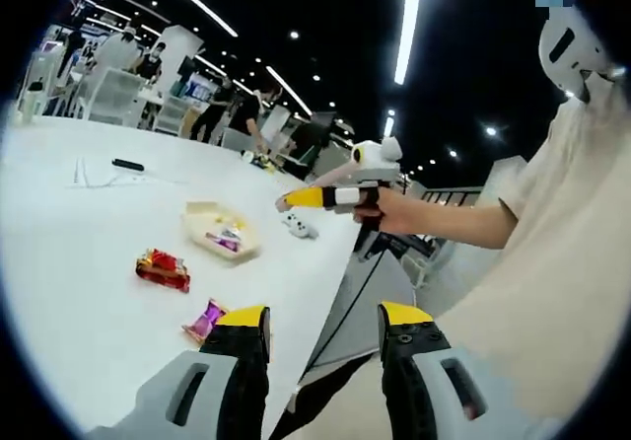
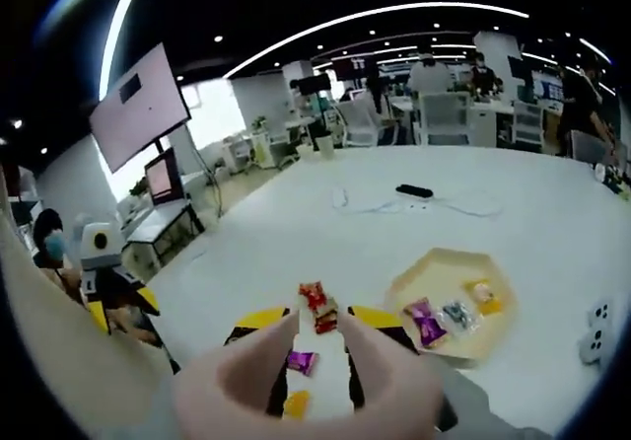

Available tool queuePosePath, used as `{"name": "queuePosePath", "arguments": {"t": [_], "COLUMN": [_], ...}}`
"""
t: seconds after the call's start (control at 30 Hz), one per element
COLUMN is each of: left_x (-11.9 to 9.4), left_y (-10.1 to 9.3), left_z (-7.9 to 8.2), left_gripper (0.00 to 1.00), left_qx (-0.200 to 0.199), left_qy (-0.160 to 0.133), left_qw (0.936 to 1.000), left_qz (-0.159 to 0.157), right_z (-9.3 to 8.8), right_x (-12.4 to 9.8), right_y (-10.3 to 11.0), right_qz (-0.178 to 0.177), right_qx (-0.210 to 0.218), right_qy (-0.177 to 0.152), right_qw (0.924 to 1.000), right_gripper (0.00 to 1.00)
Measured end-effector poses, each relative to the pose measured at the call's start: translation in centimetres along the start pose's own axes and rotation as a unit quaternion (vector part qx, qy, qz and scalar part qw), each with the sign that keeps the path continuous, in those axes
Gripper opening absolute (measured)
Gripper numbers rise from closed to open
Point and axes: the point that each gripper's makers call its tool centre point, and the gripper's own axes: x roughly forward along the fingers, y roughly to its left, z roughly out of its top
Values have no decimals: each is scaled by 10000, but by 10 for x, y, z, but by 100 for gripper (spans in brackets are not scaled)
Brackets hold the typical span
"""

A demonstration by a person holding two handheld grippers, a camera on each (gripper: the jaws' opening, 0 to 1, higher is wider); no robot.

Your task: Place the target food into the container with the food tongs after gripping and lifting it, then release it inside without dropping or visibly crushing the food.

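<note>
White table (image 1: 69, 262): we log a red snack packet (image 1: 163, 269), a purple candy (image 1: 206, 319) at the near edge and a cream tray (image 1: 219, 233) holding wrapped sweets. Left gripper (image 1: 320, 330): jaws wide apart, nothing held. Right gripper (image 2: 320, 319): pink tongs (image 2: 296, 381) between its jaws, tips apart just short of the red packet (image 2: 317, 307); grip on tongs we cannot tell.

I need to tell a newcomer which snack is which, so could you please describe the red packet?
On the big white table, find the pale hexagonal tray. The red packet lies on the bare tabletop outside it, between the tray and a purple packet. It is the only red-and-gold wrapper.
</note>
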Motion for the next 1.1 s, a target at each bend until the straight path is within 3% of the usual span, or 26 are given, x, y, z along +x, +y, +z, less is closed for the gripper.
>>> {"name": "queuePosePath", "arguments": {"t": [0.43, 1.1], "left_x": [1, -4], "left_y": [8, 12], "left_z": [3, 0], "left_gripper": [43, 43], "left_qx": [-52, -119], "left_qy": [-50, -82], "left_qw": [10000, 9999], "left_qz": [-15, 30], "right_z": [-21, -50], "right_x": [23, 35], "right_y": [24, 59], "right_qz": [341, 803], "right_qx": [-369, -844], "right_qy": [328, 781], "right_qw": [9982, 9901], "right_gripper": [25, 27]}}
